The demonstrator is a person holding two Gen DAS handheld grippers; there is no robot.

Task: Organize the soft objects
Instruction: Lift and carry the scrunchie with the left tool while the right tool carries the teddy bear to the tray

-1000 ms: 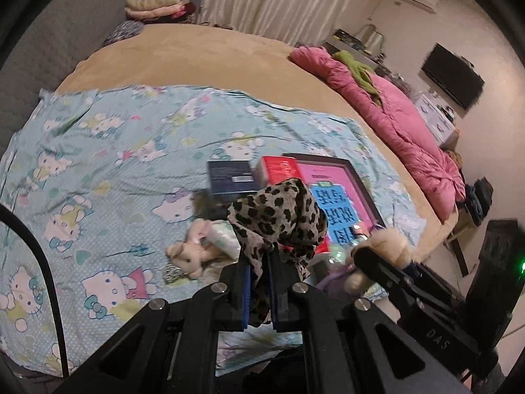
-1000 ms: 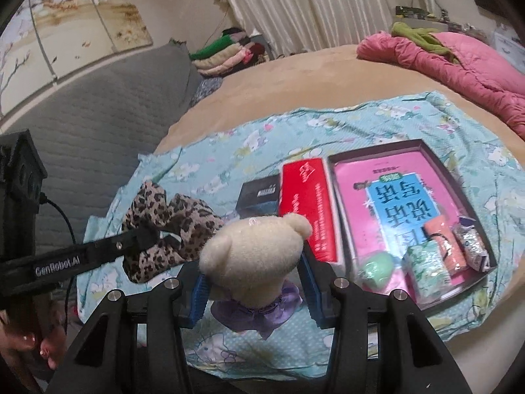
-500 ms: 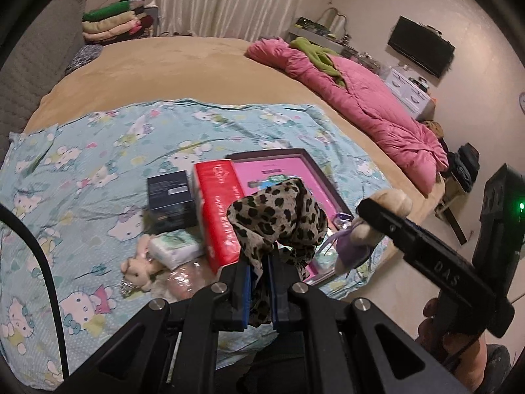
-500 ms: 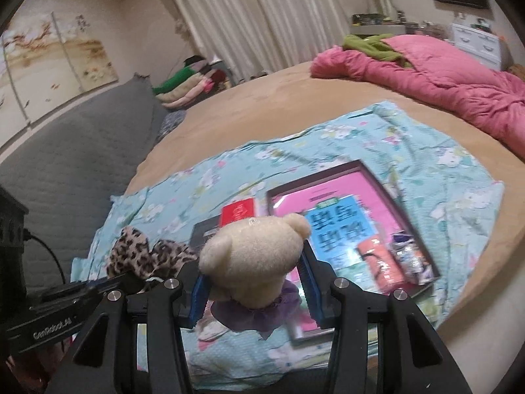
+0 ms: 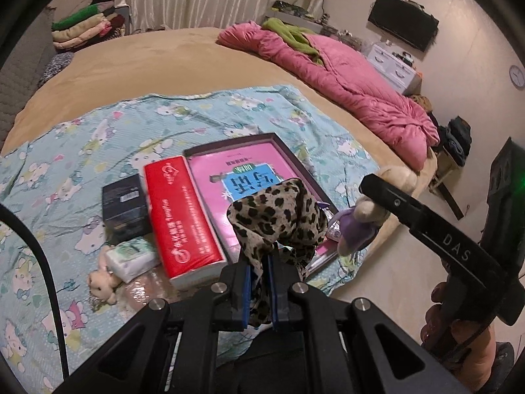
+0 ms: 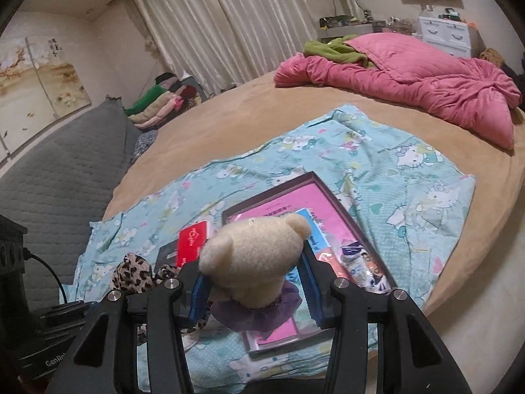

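Note:
My left gripper [image 5: 260, 290] is shut on a leopard-print cloth [image 5: 279, 216] and holds it above the near edge of the bed. My right gripper [image 6: 254, 290] is shut on a cream teddy bear in a purple skirt [image 6: 252, 259], held above the pink tray [image 6: 285, 193]. The bear also shows in the left wrist view [image 5: 367, 216], and the cloth in the right wrist view [image 6: 133, 272]. A small cream plush toy [image 5: 100, 284] lies on the Hello Kitty sheet [image 5: 82, 151].
On the sheet lie a red box [image 5: 180, 216], a black box [image 5: 123, 203], a green-white tissue pack [image 5: 131, 257] and the pink tray [image 5: 236, 164] with small packets [image 6: 364, 262]. A pink quilt [image 5: 344, 82] lies at the far right. Folded clothes [image 5: 82, 29] are stacked far left.
Both grippers have pulled back and to the right with their loads; the bed and the tray now sit further away and lower in view. Both grips are unchanged.

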